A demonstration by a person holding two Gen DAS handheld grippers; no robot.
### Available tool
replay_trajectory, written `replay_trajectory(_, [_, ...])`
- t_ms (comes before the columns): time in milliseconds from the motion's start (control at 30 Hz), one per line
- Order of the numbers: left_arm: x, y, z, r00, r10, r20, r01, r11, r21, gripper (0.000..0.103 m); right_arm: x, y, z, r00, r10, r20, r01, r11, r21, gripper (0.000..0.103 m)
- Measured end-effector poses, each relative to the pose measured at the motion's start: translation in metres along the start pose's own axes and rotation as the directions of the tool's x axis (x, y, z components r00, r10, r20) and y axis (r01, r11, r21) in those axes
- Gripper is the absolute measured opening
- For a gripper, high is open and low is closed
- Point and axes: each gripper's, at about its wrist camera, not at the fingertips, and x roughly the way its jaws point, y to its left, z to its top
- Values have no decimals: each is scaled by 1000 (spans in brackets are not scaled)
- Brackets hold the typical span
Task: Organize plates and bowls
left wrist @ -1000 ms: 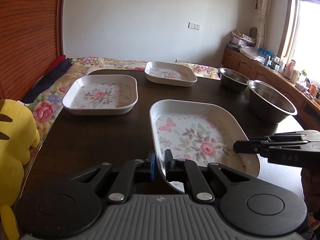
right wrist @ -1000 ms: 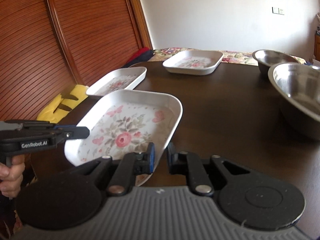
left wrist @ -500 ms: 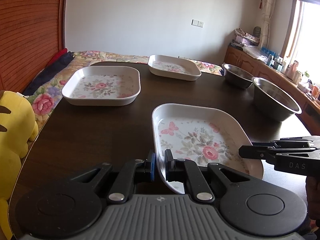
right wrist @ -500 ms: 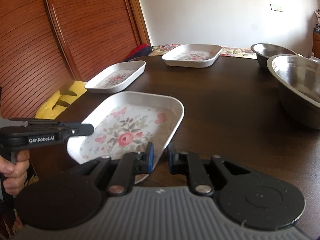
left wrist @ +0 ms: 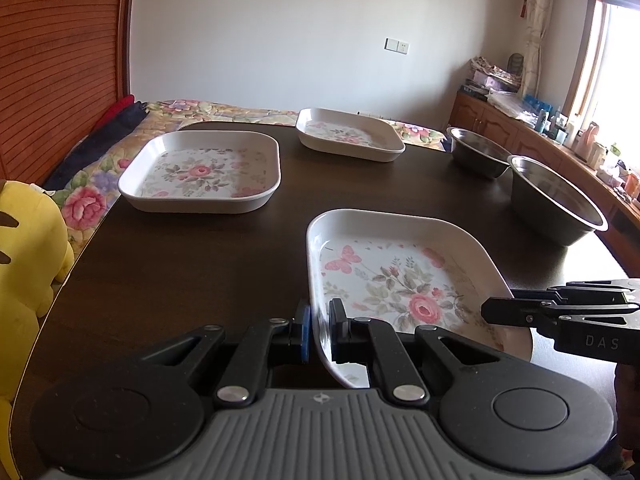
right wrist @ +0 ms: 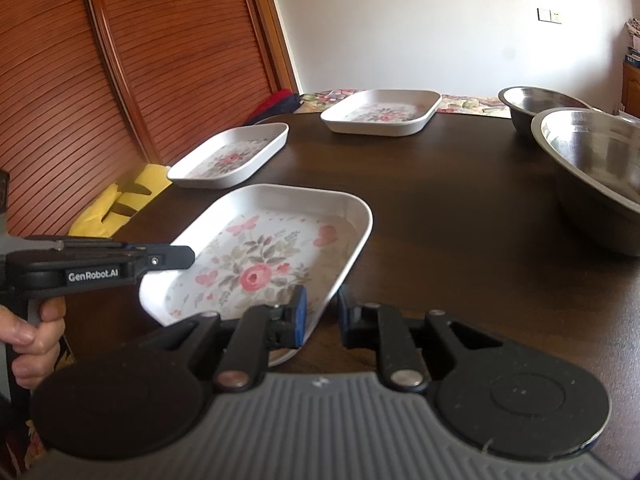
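A white rectangular plate with a rose print sits low over the near end of the dark table. My left gripper is shut on its left rim. My right gripper is clamped on the opposite rim and appears in the left wrist view as a black tip. Two matching floral plates lie farther off, one at the left and one at the back. At the right stand a small steel bowl and a larger steel bowl.
A yellow plush toy leans at the table's left edge, in front of a wooden slatted wall. A floral bedspread lies beyond the table. A hand holds the left gripper's handle. Cluttered cabinets line the right wall under the window.
Both grippers have carried the held plate lower, toward the tabletop, and it now lies flatter. The other plates and the bowls have stayed put.
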Motion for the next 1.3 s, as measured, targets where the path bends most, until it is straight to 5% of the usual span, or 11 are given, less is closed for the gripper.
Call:
replay_trajectory(200, [-4,3,4,1000,2,20,-2,1000,-4,41,-6,-1,4,999,-19,29,19,1000,-10,30])
replay_trajectory(333, [-9,7,8,999,14,43,-14,1000,-10,59,-12,-4,11,998,-33,55,35,999,-20,30])
replay_trajectory(567, [-16,12,16,996,37,79,-37,999,-5,76,-18,-3,26,995,-34,93,39,998,-45,36])
replay_trajectory(900, [-24,29,42,988,89,129,-91,996,12,81,-5,16,62,993,-1,115,17,990,-142,46])
replay_trajectory(1033, [-25,40,54,983,112,146,-116,993,23,84,5,28,73,994,14,111,7,983,-186,60])
replay_trajectory(1300, [-16,64,72,977,143,160,-149,989,25,88,29,47,91,996,44,81,-24,972,-232,63])
